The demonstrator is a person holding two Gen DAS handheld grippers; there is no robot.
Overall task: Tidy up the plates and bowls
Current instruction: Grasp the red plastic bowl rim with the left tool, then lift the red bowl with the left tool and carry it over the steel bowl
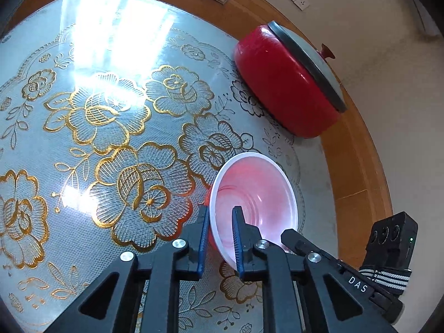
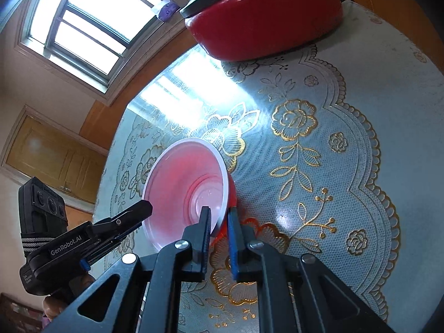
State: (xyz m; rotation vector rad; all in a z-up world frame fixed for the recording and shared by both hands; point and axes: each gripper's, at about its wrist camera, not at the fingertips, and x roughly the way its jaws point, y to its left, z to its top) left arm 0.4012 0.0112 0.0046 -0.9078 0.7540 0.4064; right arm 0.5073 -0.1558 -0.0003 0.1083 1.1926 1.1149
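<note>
A bowl (image 1: 258,194), white and pink inside and red outside, is at the table's near right in the left wrist view. My left gripper (image 1: 220,213) is shut on its left rim, one finger inside and one outside. In the right wrist view the same bowl (image 2: 183,183) has my right gripper (image 2: 219,213) shut on its right rim in the same way. Each gripper shows in the other's view: the right gripper (image 1: 288,236) at the bowl's far rim, the left gripper (image 2: 143,208) at its left edge. Whether the bowl's base touches the table I cannot tell.
A red pot with a grey lid (image 1: 285,83) stands beyond the bowl near the round table's wooden edge (image 1: 355,166). A lace cloth with gold flowers (image 1: 111,138) covers the table under glass. A window (image 2: 83,27) throws bright glare on it.
</note>
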